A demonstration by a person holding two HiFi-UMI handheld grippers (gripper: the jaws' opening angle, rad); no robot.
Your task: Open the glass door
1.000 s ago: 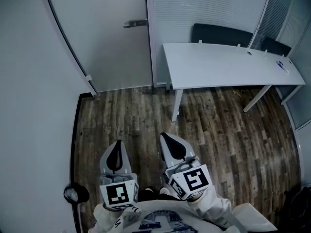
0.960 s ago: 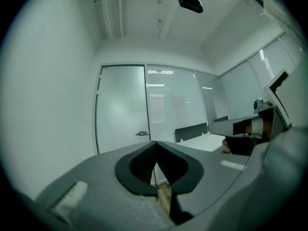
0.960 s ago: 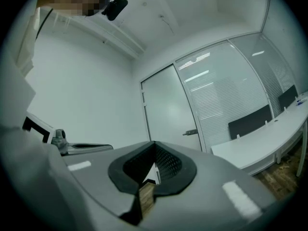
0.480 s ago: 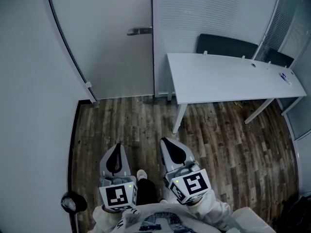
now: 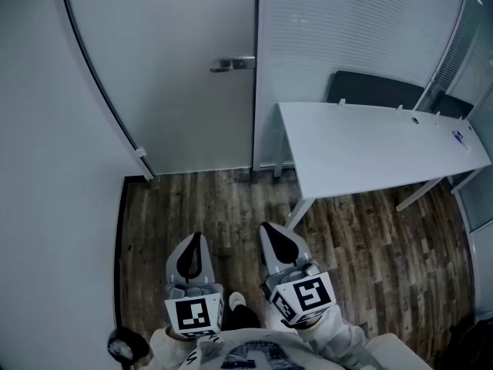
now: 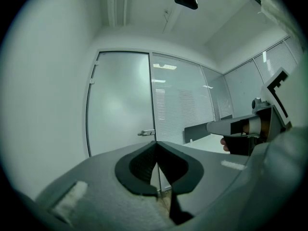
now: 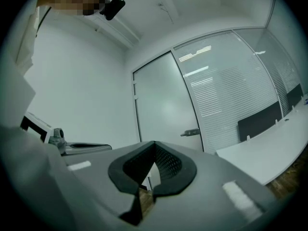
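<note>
The frosted glass door (image 5: 185, 75) stands closed at the far end of the wooden floor, its metal lever handle (image 5: 233, 64) at the door's right edge. Both grippers are held level and low in front of the person, well short of the door. My left gripper (image 5: 197, 237) is shut with nothing in it, and so is my right gripper (image 5: 266, 227) beside it. In the left gripper view the handle (image 6: 147, 133) shows just above the closed tips of the left gripper (image 6: 155, 142). In the right gripper view the handle (image 7: 192, 132) lies up and right of the right gripper (image 7: 154, 142).
A white desk (image 5: 370, 149) stands to the right of the door, with dark chairs (image 5: 370, 89) behind it against a glass partition with blinds (image 5: 347, 29). A plain white wall (image 5: 54, 168) runs along the left. A small dark round object (image 5: 127, 347) sits on the floor at lower left.
The person has walked towards the door: door, handle and desk have slid down and right in the head view and look nearer. Both grippers stay shut and side by side.
</note>
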